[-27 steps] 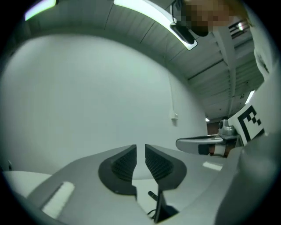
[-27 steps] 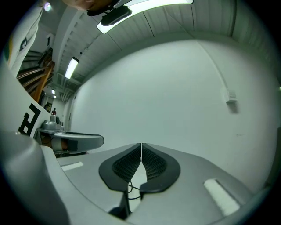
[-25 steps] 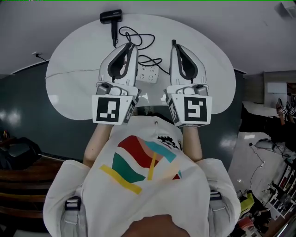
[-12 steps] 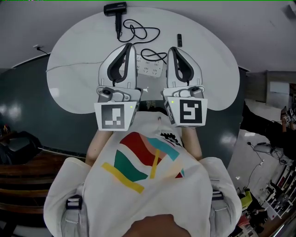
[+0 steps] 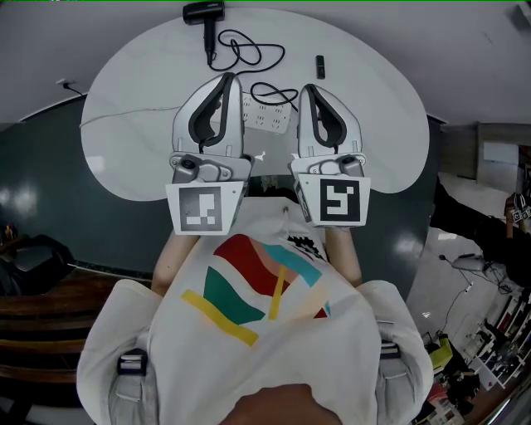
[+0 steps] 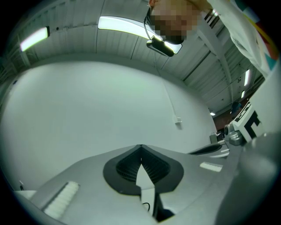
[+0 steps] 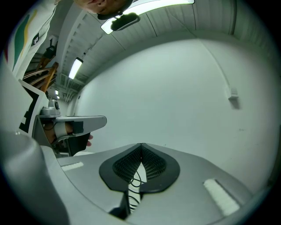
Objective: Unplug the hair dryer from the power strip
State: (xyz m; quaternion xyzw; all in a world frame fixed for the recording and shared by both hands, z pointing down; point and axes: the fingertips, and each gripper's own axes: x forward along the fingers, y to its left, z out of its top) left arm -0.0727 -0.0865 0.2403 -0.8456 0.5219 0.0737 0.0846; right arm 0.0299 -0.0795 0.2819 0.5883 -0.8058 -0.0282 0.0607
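Observation:
In the head view a black hair dryer (image 5: 203, 12) lies at the far edge of the white round table (image 5: 133, 108). Its black cord (image 5: 249, 54) loops back to a white power strip (image 5: 270, 118) lying between my two grippers. My left gripper (image 5: 226, 79) hovers just left of the strip, and my right gripper (image 5: 309, 87) just right of it. Both are shut with nothing in them. The left gripper view shows the jaws of the left gripper (image 6: 140, 147) meeting at the tips. The right gripper (image 7: 141, 145) is shut too, with the cord (image 7: 134, 184) showing below its pads.
A small black object (image 5: 319, 66) lies on the table beyond the right gripper. The table ends in a curved edge all round, with dark floor on both sides. A thin white cable (image 5: 124, 116) crosses the table's left part.
Both grippers have drawn back toward the person. The small black object, earlier at the right gripper's tip, now lies apart beyond it. The power strip shows more fully between the grippers.

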